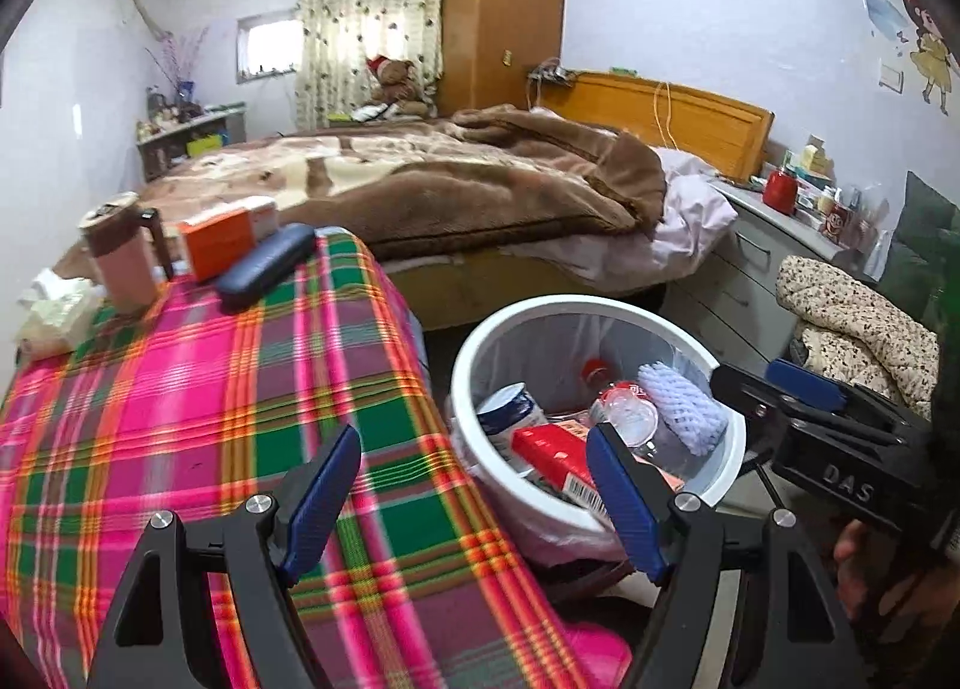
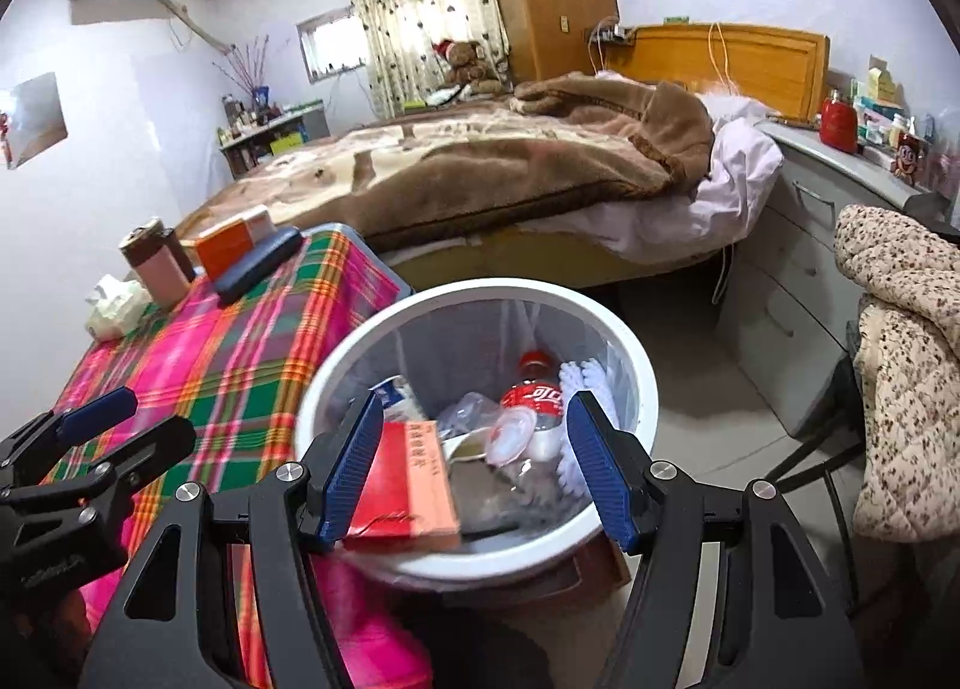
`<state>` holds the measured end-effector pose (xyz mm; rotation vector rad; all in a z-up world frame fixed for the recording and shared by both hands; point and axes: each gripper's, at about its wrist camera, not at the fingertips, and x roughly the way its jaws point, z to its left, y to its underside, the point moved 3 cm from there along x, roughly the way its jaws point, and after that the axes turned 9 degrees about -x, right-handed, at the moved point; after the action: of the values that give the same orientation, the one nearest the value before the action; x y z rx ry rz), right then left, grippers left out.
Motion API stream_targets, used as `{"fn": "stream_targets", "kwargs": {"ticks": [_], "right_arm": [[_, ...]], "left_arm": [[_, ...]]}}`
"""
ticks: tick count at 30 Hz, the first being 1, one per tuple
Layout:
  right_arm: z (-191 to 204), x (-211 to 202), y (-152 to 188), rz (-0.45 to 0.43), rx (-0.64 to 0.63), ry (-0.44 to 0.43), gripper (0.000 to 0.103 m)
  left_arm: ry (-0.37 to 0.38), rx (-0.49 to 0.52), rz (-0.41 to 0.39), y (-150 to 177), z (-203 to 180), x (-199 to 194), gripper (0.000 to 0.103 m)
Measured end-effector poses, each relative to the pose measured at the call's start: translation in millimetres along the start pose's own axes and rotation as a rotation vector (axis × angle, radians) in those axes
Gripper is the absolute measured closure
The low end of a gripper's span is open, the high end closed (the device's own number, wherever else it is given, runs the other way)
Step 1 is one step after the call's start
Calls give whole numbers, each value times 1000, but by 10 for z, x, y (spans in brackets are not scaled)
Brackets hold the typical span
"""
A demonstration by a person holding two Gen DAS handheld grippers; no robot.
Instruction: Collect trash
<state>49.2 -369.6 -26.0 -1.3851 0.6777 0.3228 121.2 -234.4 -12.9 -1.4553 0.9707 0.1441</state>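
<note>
A white round bin [image 1: 600, 306] [image 2: 480, 290] stands on the floor beside the plaid-covered table [image 1: 180, 419] [image 2: 240, 365]. In it lie a red box [image 1: 549, 449] [image 2: 408, 479], a cola bottle [image 2: 534, 396], a white foam net [image 1: 684, 410] and a white jar [image 1: 510, 410]. My left gripper [image 1: 474, 503] [image 2: 108, 425] hangs open over the table's edge and the bin's near rim, with nothing held. My right gripper [image 2: 477, 467] [image 1: 771, 389] is open above the bin, and the red box below shows between its fingers. A crumpled tissue [image 1: 54, 311] [image 2: 114, 299] lies at the table's far left.
On the table's far end stand a brown mug [image 1: 120, 257], an orange box [image 1: 219, 245] and a dark case [image 1: 264, 266]. A bed [image 1: 420, 179] lies behind, with a grey dresser [image 2: 798, 245] to the right. A floral quilted garment [image 2: 900, 389] is draped over a chair.
</note>
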Motion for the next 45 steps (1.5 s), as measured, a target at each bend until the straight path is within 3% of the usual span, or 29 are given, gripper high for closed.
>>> {"fn": "stream_targets", "kwargs": {"ticks": [9,13,16,32,45], "right_arm": [[348,-415,144,-112,-65,-22,38],[456,-553,195,-169,-80,-25,38],[542,-596,233,-187,-99,-37,38],[727,-678,406,-206,-119,-59,38],[768,-669,454,-194,-112,-65,38]], "left_arm": [[-80,-37,-114,206,221,-548,26],[-152,-42,-148,332,323,-749,26],[-153,-41,-173,411,363,-887,26],[-266,-95,-226,655,619,-1260,26],[-289,-101,-223,687,651,-1274,26]]}}
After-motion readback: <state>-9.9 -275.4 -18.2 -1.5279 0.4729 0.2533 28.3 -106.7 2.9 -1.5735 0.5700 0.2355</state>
